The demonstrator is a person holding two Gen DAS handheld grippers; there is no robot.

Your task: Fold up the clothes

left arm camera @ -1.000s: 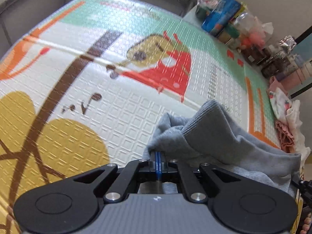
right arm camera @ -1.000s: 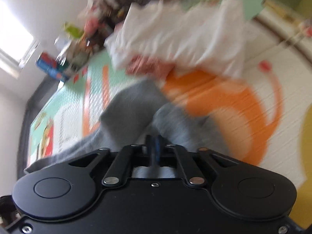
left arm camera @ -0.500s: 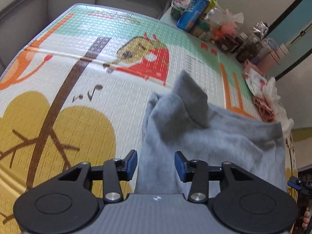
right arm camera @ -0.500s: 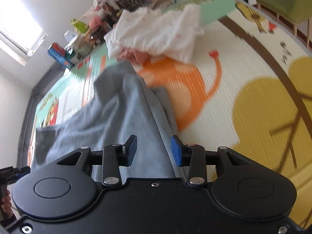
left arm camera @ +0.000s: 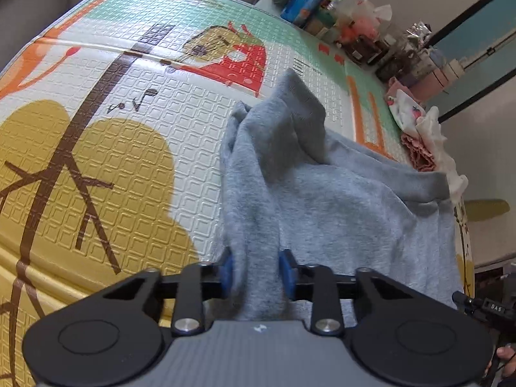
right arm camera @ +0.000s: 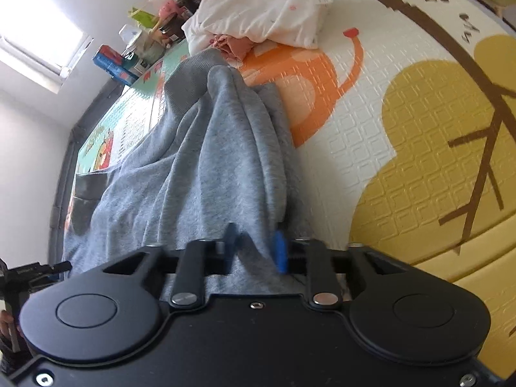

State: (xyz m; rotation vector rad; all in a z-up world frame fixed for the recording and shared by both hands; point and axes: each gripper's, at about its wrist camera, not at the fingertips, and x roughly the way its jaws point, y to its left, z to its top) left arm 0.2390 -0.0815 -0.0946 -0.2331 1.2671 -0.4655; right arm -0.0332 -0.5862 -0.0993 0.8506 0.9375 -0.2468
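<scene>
Left wrist view: left tool [left arm camera: 256,274], blue pads [left arm camera: 225,269] spread apart w/ a ridge of the grey sweatshirt [left arm camera: 322,200] running between them; the pads sit just beside the cloth, whether they press it cannot be told. Sweatshirt lies crumpled on the play mat [left arm camera: 129,135], a patterned foam surface w/ yellow tree shapes, brown branches, music notes and a red-and-yellow guitar print. One ribbed cuff or hem end stands up in a peak at the garment's far side. Beyond the garment, at the mat's far right edge: a heap of white and pink clothes [left arm camera: 422,135]. Along the wall behind: a row of clutter [left arm camera: 338,16], incl. a blue packet, jars, plastic bags. Lower right corner: part of the other tool's handle and a fingertip of the person.

Right wrist view: right tool [right arm camera: 254,251], blue pads [right arm camera: 280,251] likewise parted, a fold of the same sweatshirt [right arm camera: 200,161] bunched between them; the right pad is blurred. Cloth rises in long folds away from the tool toward a ribbed band at top. Mat [right arm camera: 419,148] here shows an orange shape, yellow tree, brown trunk. Pile of white and pink clothes [right arm camera: 258,13] lies just past the sweatshirt's far end, near touching. Window [right arm camera: 35,42] bright at upper left; the other tool's handle shows at lower left.
</scene>
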